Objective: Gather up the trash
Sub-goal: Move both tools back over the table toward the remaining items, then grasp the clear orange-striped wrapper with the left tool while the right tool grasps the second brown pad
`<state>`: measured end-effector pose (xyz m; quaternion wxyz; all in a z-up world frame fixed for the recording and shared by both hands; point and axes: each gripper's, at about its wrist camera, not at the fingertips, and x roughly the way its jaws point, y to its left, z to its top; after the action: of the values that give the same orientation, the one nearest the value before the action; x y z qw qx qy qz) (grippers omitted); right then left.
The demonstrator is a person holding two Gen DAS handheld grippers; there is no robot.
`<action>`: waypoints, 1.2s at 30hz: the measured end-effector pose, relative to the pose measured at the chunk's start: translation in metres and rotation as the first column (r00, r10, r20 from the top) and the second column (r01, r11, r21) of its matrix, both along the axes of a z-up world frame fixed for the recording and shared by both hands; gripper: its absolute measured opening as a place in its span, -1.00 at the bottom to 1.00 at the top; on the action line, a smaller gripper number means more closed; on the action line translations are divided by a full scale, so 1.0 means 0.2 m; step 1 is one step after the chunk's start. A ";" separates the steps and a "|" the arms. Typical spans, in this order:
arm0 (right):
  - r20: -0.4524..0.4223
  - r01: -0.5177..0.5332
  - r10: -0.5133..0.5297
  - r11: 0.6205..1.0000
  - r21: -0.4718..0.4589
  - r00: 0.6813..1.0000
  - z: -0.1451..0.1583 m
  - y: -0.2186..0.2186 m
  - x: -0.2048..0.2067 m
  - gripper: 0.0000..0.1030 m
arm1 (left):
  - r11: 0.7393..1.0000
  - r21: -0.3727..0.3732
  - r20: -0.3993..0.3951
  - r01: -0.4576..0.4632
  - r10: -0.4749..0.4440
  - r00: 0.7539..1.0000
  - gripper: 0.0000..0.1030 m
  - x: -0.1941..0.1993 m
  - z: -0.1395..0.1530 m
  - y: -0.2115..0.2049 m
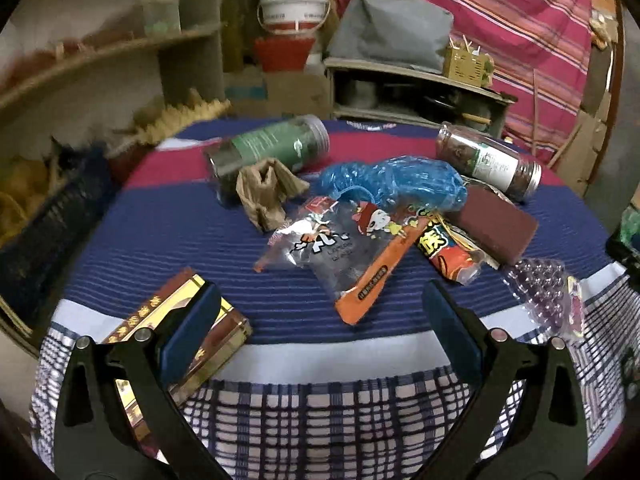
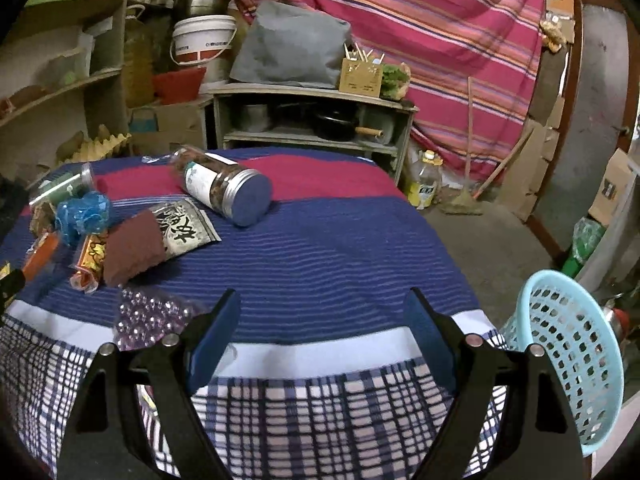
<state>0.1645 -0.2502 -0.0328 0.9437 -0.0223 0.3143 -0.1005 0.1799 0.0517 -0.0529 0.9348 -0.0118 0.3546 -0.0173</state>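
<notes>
Left wrist view: left tool (image 1: 320, 320) released, jaws wide, nothing between them, hanging over the near edge of the striped cloth on the surface (image 1: 280, 356). Litter sits in a loose heap at frame centre, probably so it can be picked off piece by piece.
- clear snack wrapper (image 1: 332, 252) with an orange strip lies flat, nearest the tool and straight ahead between the jaws; likely first pick.
- crumpled brown paper (image 1: 264, 192) stands up in folds just left of it, touching the green-label jar (image 1: 272, 148), which lies on its side behind.
- blue plastic bag (image 1: 392, 184), bunched, rests on top of the heap, upper centre.
- maroon pad (image 1: 496, 224) overlaps an orange wrapper (image 1: 452, 256), right of centre.
- second jar (image 1: 488, 160), metal lid, on its side at upper right.
- gold-and-brown box (image 1: 180, 324) lower left, partly hidden behind the left finger; touching or not, cannot tell.
- bag of purple beads (image 1: 540, 284) at the right edge.

Right wrist view: right tool (image 2: 320, 320) also released and empty, over bare cloth at lower centre; heap lies in the left of the frame. Pale blue basket (image 2: 568, 360) stands off the surface edge at lower right, tipped mouth toward the surface, presumably the bin, kept on this side for short drops. Nothing visible inside it.
</notes>
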 end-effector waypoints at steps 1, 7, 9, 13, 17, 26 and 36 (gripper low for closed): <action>0.000 -0.004 0.004 1.000 0.004 1.000 0.00 0.01 0.01 0.60 | 1.000 0.009 0.000 -0.007 0.007 1.000 0.89 0.01 0.00 0.01; -0.023 -0.012 0.013 0.998 0.063 1.000 -0.01 0.05 0.10 0.60 | 1.000 0.016 0.002 0.009 -0.009 1.000 0.89 0.10 0.01 -0.02; -0.036 -0.029 0.031 0.998 0.055 0.999 -0.01 0.08 0.13 0.60 | 0.999 0.024 -0.003 0.028 -0.028 1.000 0.89 0.13 0.00 -0.04; -0.049 -0.065 0.066 0.998 0.011 0.997 -0.01 0.15 0.17 0.60 | 0.997 0.050 -0.038 0.055 -0.053 0.998 0.85 0.18 -0.03 -0.08; -0.061 -0.091 0.093 0.995 0.027 0.994 -0.01 0.20 0.20 0.60 | 0.993 0.061 -0.049 0.098 -0.095 0.994 0.45 0.17 -0.03 -0.12; -0.085 -0.249 0.251 0.968 0.037 0.964 -0.03 0.41 0.27 0.60 | 0.988 0.027 -0.053 0.154 -0.152 0.987 -0.64 0.12 0.03 -0.10; -0.170 -0.304 0.313 0.950 0.076 0.934 -0.11 0.54 0.36 0.59 | 0.993 0.020 0.013 0.112 -0.113 0.994 -0.68 0.06 0.17 0.02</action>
<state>0.2357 -0.1421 -0.0557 0.9157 -0.0577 0.3933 0.0590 0.1923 0.0565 -0.0179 0.9349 0.0173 0.3483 -0.0666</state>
